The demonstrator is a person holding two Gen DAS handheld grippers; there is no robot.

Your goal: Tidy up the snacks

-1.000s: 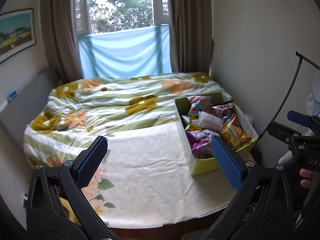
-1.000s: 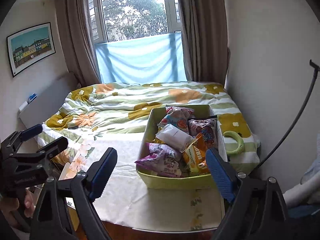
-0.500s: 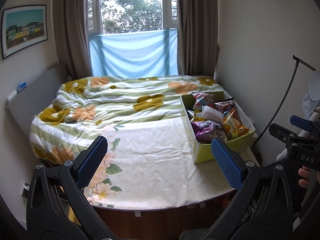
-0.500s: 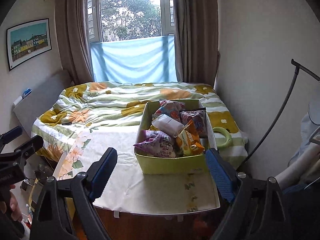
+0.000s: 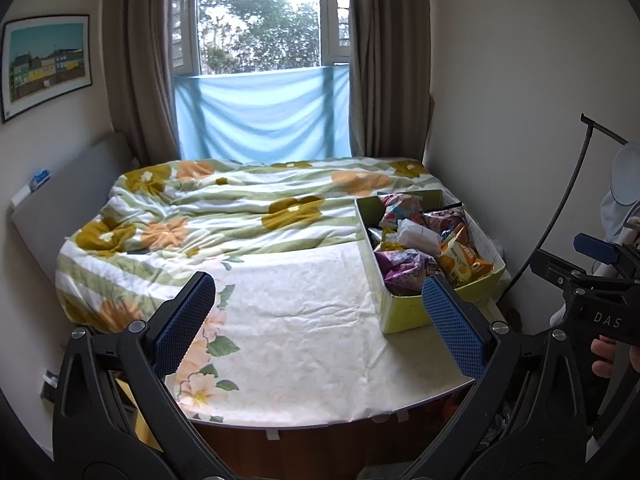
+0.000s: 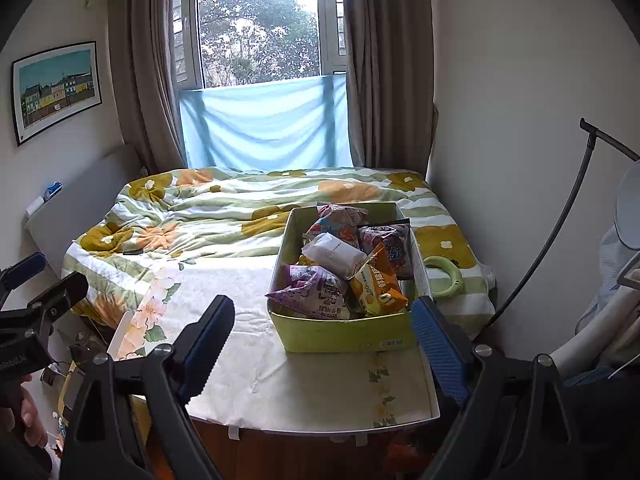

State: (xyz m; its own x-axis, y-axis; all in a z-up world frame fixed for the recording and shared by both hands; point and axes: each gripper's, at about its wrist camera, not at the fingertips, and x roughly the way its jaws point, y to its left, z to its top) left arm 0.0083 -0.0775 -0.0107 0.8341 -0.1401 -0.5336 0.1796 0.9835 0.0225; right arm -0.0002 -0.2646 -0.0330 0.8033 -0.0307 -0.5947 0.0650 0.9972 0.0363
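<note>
A green cardboard box [image 6: 344, 334] [image 5: 404, 312] stands on the cloth-covered table, full of snack bags: a purple one [image 6: 312, 292], an orange one [image 6: 378, 284], a white one [image 6: 334, 254] and others behind. My right gripper [image 6: 322, 326] is open, held back from the table edge, its jaws framing the box front with nothing between them. My left gripper [image 5: 320, 300] is open too and empty, over the bare cloth [image 5: 300, 320] left of the box. The other gripper's body shows at the right edge [image 5: 592, 280] of the left wrist view.
Behind the table lies a bed with a flowered quilt [image 6: 224, 208]. A green ring [image 6: 444, 276] rests on the quilt right of the box. Walls close in on both sides; a black curved stand [image 6: 560, 220] rises at right. A window with curtains is at the back.
Both grippers have drawn back from the table, so the box and cloth look smaller and the table's front edge now shows. Jaw openings are unchanged.
</note>
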